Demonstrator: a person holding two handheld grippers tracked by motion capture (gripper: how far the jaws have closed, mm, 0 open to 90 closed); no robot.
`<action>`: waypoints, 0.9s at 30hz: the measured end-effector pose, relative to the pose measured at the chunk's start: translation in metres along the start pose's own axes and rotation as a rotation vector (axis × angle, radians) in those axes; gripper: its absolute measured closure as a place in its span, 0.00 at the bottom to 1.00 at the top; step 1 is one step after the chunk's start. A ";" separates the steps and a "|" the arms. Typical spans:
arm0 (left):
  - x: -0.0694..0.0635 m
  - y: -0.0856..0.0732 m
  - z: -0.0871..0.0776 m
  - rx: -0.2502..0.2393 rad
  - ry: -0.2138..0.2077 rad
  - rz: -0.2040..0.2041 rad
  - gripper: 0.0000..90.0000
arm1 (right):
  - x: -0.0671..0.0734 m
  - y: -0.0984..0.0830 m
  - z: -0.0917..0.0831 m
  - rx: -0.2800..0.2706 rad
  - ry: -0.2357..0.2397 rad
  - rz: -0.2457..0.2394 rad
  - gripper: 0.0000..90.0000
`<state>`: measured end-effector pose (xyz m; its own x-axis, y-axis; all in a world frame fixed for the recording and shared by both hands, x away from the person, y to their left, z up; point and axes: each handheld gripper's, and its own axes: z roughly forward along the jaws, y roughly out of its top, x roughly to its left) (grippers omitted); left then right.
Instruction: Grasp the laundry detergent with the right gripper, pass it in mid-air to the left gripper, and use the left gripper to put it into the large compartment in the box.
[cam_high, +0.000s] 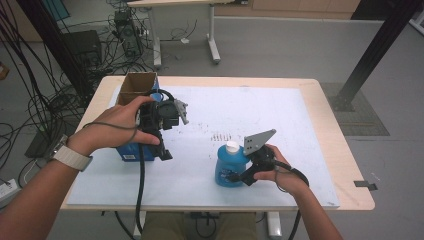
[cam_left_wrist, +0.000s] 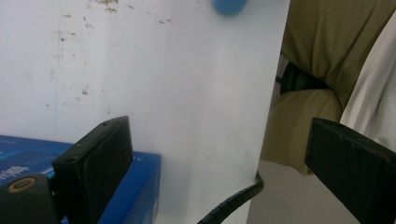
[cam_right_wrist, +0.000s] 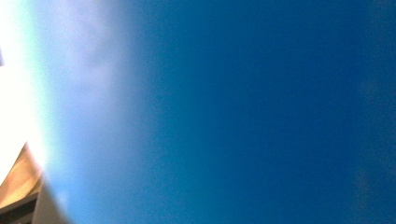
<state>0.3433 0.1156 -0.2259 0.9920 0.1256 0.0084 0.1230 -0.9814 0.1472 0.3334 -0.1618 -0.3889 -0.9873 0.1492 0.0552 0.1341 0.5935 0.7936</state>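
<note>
A blue bottle (cam_high: 227, 169) with a white cap (cam_high: 232, 146) stands on the white sheet (cam_high: 260, 107) near the front. My right gripper (cam_high: 244, 175) is pressed against its right side, with black jaws reaching around the lower body; the right gripper view is a blurred blue surface (cam_right_wrist: 243, 112), so the pads are hidden. A blue carton (cam_high: 129, 150) with an open brown top stands at the left. My left gripper (cam_high: 161, 146) hangs just beside it, jaws wide open and empty (cam_left_wrist: 219, 128). The carton (cam_left_wrist: 135, 186) lies by the left jaw, and the bottle's base (cam_left_wrist: 229, 5) shows far off.
The wooden table (cam_high: 330, 130) ends close behind the bottle. The person's lap (cam_left_wrist: 327, 51) and a black cable (cam_left_wrist: 231, 201) sit past the sheet's front edge. Cables litter the floor (cam_high: 45, 100) at left, and a black post (cam_high: 372, 55) rises at the right.
</note>
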 end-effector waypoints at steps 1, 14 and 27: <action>0.000 0.000 0.001 0.001 -0.002 -0.004 0.09 | 0.000 0.000 0.000 -0.004 0.000 0.000 0.25; 0.001 -0.001 0.001 -0.001 -0.001 -0.002 0.09 | -0.001 -0.003 0.001 -0.030 -0.003 0.005 0.27; 0.001 -0.001 0.002 -0.008 -0.002 -0.011 0.09 | 0.000 -0.004 0.002 -0.050 0.002 0.003 0.28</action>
<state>0.3440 0.1166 -0.2281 0.9907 0.1363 0.0043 0.1340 -0.9788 0.1552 0.3334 -0.1624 -0.3937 -0.9870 0.1495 0.0583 0.1323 0.5528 0.8228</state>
